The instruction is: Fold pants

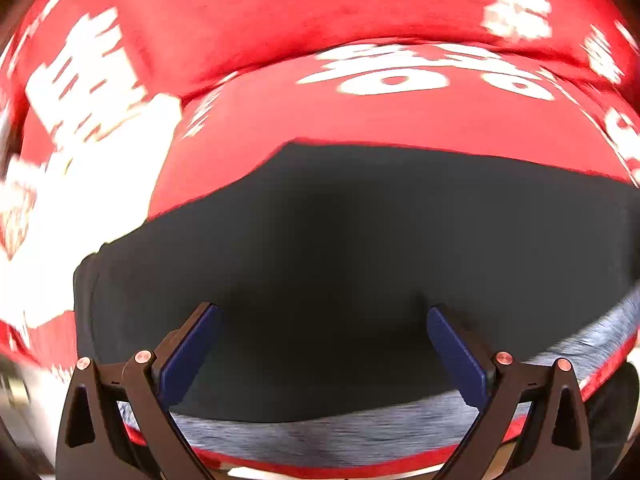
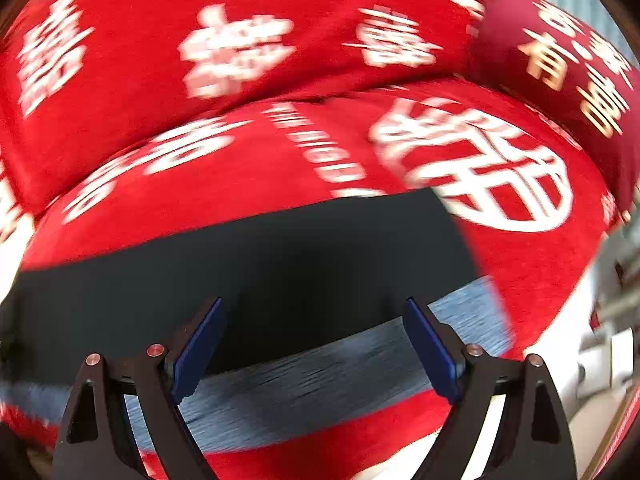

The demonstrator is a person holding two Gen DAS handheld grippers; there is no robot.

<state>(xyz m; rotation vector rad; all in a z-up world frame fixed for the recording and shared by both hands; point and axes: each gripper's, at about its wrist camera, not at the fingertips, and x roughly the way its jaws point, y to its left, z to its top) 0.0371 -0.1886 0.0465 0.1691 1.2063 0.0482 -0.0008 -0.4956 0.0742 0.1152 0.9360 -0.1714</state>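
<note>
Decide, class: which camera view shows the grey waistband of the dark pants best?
The right wrist view: the grey waistband crosses the frame to its end on the red cover. The left wrist view shows only a curved strip behind the fingers.

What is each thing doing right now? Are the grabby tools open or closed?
Left tool: open, holding nothing, above the pants.
Right tool: open, holding nothing.
Pants: dark, lying flat, grey band at the near edge.
Red cover: spread under the pants, white lettering.
</note>
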